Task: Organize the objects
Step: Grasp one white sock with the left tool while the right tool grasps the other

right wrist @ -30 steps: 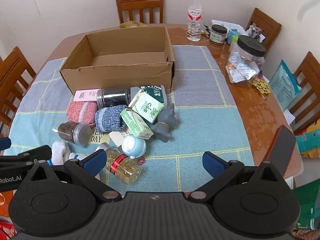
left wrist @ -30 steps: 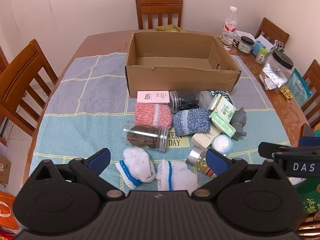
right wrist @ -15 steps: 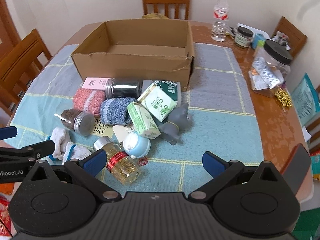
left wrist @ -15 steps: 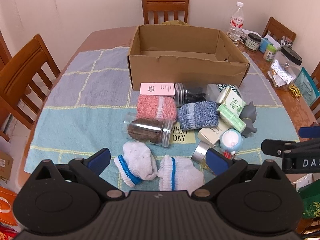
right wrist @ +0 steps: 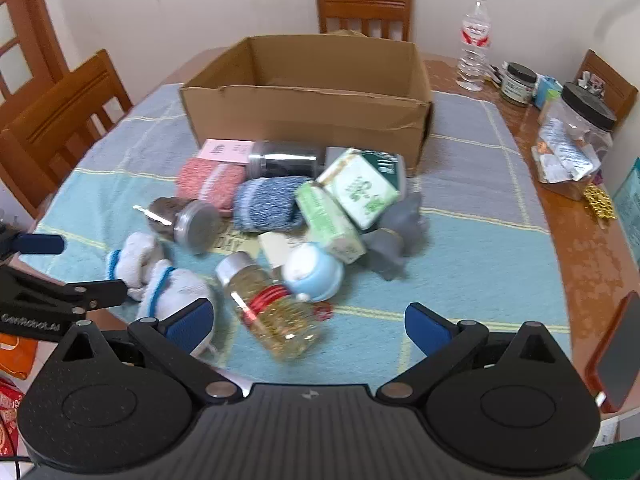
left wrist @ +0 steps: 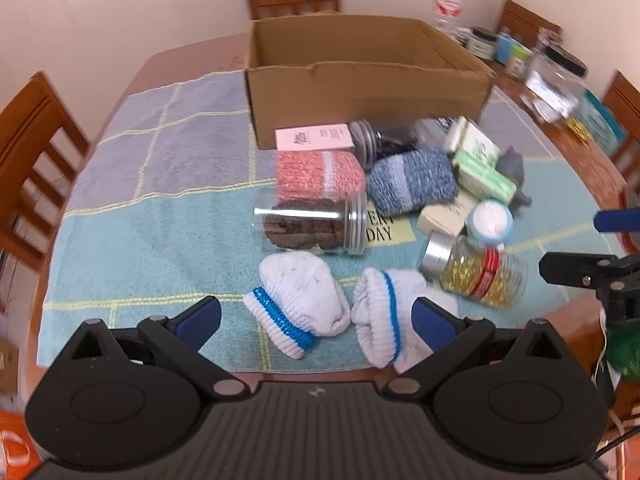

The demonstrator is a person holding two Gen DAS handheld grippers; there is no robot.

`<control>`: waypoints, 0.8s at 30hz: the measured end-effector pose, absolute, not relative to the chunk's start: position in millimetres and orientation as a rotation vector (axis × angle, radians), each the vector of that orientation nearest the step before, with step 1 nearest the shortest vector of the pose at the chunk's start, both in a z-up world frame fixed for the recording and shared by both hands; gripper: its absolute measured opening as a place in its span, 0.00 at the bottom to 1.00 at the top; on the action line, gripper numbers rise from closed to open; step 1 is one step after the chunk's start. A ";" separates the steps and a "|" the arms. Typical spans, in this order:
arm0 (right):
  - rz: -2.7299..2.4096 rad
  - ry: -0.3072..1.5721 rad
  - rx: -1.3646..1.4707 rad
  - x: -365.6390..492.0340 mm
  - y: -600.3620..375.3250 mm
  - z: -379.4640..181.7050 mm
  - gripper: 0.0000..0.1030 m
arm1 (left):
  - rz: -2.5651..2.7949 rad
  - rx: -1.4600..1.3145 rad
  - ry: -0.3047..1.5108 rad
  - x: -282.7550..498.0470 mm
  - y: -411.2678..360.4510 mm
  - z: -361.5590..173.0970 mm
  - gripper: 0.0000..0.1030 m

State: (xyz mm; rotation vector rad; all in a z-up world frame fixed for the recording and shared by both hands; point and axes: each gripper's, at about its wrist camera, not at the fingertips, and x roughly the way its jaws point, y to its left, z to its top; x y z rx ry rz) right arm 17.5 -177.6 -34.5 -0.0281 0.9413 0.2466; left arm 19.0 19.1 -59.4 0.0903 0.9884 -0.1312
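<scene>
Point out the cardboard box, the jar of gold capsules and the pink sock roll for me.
cardboard box (right wrist: pixel 304 120): right wrist view, front wall.
jar of gold capsules (right wrist: pixel 276 312): right wrist view, glass body.
pink sock roll (left wrist: pixel 316 174): left wrist view, top of the knit.

An open cardboard box (left wrist: pixel 360 96) stands empty on the table. Before it lie rolled socks (left wrist: pixel 300 304), toppled jars (left wrist: pixel 312 222) and soap packets (right wrist: pixel 356 188), clustered together.
</scene>
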 end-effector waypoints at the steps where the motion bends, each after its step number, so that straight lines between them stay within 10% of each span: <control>1: 0.259 0.937 -0.028 14.6 -175.1 -36.2 1.00 | -0.148 0.102 0.991 19.2 21.9 -61.4 0.98; 24: 0.467 0.929 -0.157 9.2 -79.1 -102.4 0.90 | -0.339 0.199 1.005 22.4 78.5 -95.9 0.98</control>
